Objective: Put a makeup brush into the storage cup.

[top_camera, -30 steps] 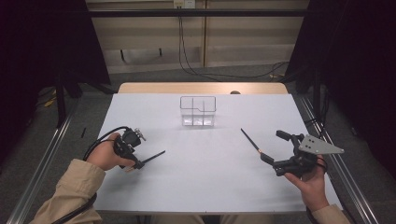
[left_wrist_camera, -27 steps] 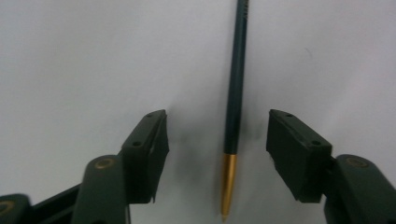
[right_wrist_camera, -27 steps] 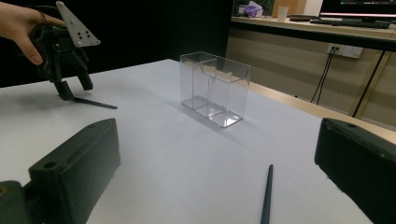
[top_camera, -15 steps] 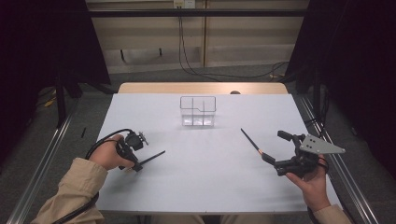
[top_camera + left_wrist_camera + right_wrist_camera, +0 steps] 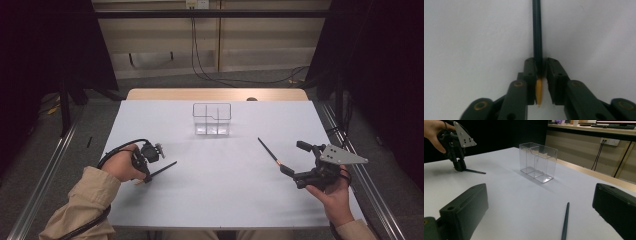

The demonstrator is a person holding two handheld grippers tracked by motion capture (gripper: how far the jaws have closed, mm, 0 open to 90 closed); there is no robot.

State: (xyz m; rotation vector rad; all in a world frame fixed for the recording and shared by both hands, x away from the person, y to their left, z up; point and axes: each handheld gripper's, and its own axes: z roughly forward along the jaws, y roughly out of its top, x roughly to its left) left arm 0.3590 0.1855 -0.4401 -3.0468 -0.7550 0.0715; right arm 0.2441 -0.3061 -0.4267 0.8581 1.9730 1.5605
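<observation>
Since the earlier frame I have been closing the jaws of my left gripper (image 5: 150,176) on the left pencil (image 5: 163,169), and the hand itself has shifted only slightly on the table (image 5: 225,200). My right gripper (image 5: 286,169) has not changed place.

Left gripper: the jaws now stand narrow and clamp the dark pencil. In the left gripper view the pads (image 5: 531,72) press on both sides of the shaft; the yellow-orange end (image 5: 539,91) lies back between the jaws, and the rest of the shaft (image 5: 537,30) runs straight ahead beyond the tips. The high view gives none of this contact detail; there the pencil merely juts from the gripper toward the table centre.

Right gripper: the jaws stand wide with nothing between them. In the right gripper view the second pencil (image 5: 565,222) lies flat on the table between the two jaws and ahead of them, untouched. The high view shows it just ahead of the tips, pointing away from them.

The clear compartment box (image 5: 212,119) stands well ahead of both grippers, roughly midway between them. The right gripper view shows its inner dividers (image 5: 534,160), and my left gripper (image 5: 459,166) beyond to the left.
</observation>
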